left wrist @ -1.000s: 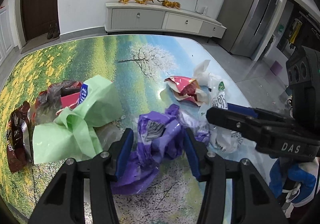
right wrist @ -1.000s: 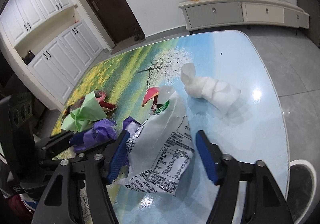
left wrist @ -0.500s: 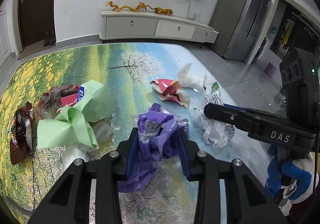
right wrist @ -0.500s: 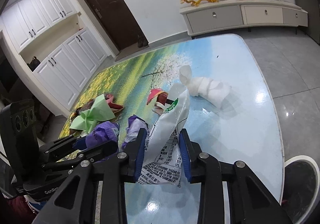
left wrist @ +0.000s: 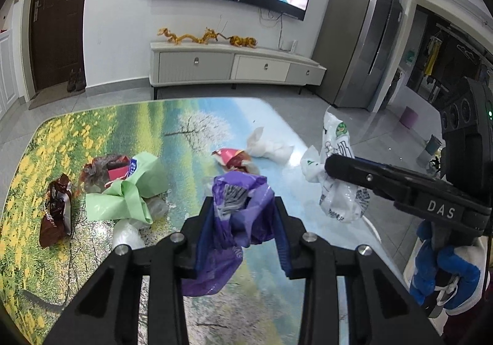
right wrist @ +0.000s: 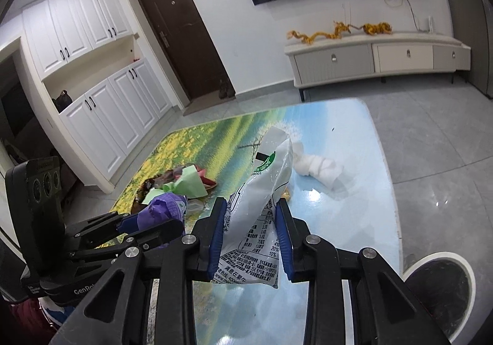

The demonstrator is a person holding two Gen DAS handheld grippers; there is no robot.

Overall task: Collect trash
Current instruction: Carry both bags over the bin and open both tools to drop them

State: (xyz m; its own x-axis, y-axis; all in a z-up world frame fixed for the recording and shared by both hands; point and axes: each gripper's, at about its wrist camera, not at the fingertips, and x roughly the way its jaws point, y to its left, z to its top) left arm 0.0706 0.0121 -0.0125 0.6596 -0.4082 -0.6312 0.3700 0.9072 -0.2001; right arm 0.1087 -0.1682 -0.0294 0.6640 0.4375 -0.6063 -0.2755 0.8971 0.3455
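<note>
The left tongs are clamped tight on a crumpled purple plastic bag, which is pinched between the blue pads and hangs below them, raised off the landscape-printed bench over its near edge. The right tongs are likewise squeezed shut around a white printed snack bag, held upright with its green-logo top standing above the fingers, lifted over the near right part of the bench. In the left wrist view the right tongs reach in from the right with that white bag in their grip; in the right wrist view the left tongs sit just beside, to the left, carrying the purple bag. Lying on the bench are a light green bag with a dark wrapper heap toward the left edge, a brown wrapper nearest that edge, a red wrapper near the middle, and a wad of white tissue toward the right edge
</note>
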